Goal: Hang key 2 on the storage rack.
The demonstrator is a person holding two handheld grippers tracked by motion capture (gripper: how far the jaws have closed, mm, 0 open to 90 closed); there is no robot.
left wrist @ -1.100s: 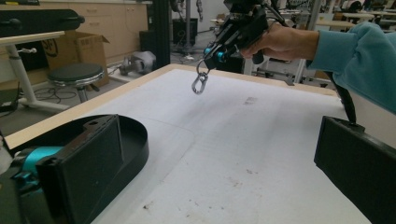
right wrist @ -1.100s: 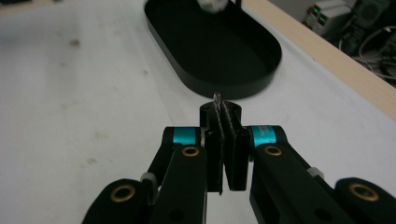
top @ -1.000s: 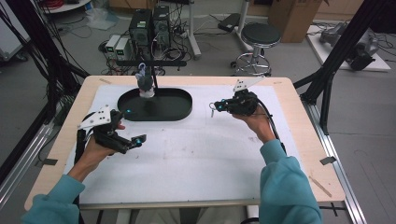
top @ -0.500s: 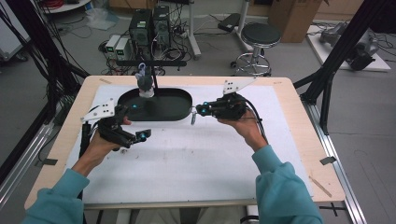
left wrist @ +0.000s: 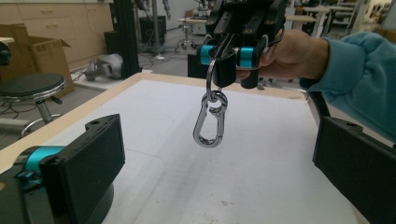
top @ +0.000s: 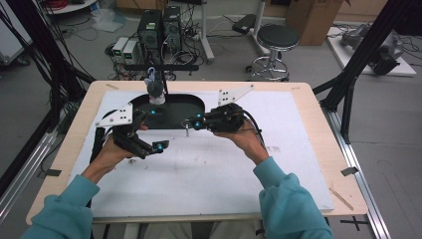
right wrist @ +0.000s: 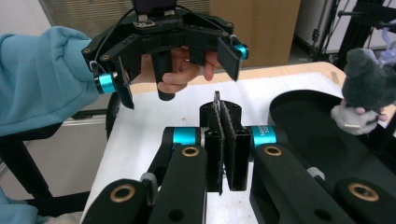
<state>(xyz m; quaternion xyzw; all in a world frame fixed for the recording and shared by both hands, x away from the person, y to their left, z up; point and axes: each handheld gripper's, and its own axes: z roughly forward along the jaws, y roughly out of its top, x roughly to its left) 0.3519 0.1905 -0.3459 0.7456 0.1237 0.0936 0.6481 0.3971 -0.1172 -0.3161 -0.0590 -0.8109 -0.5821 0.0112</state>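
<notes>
My left gripper [top: 149, 130] sits over the left part of the white mat [top: 209, 184], its two black jaws spread wide with nothing between them. Beyond it on the mat lies a flat black oval tray [top: 174, 112], and at the tray's far rim a small grey plush toy [top: 155, 88] hangs on a thin black stand. My right gripper [top: 191, 123] is held just right of the tray's near edge, pointing toward the left one. Its jaws are pressed together on a thin metal split ring [left wrist: 212, 70]. From that ring a shiny silver pear-shaped carabiner clip [left wrist: 210, 121] dangles freely above the mat, touching nothing below. In the right gripper view I see only the ring's edge [right wrist: 216, 99] rising between the jaws.
</notes>
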